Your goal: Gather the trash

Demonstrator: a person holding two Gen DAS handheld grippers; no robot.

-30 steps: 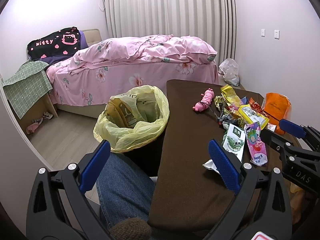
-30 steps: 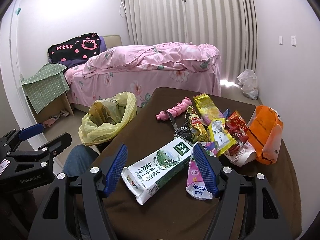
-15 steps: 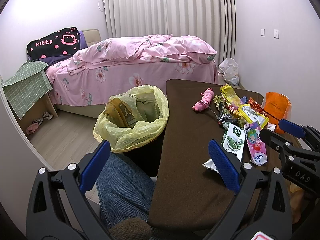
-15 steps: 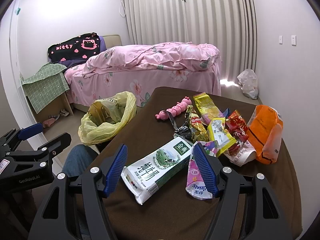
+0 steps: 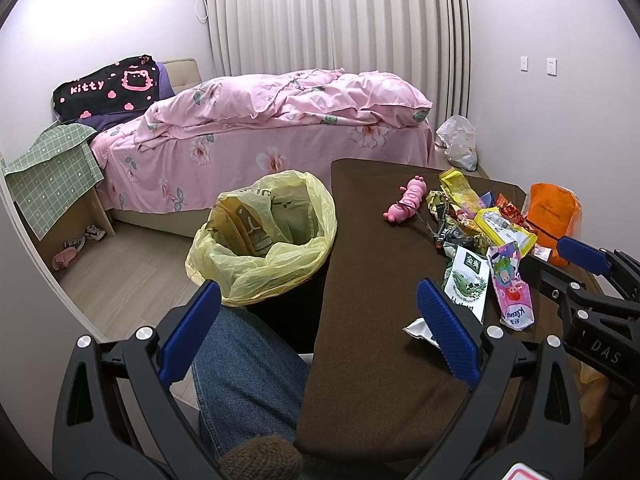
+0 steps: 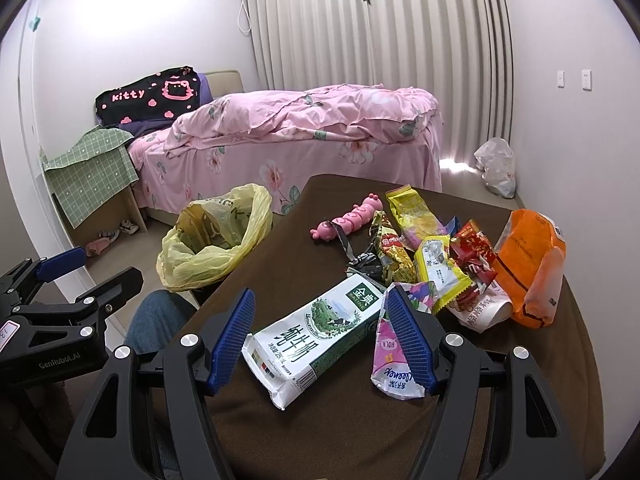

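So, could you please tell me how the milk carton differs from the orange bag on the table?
The milk carton is white and green with printed lettering; the orange bag is plain orange. The carton lies flattened between the open right gripper fingers; the bag sits puffed up at the table's far right, beyond the wrappers. Both rest untouched on the brown table.
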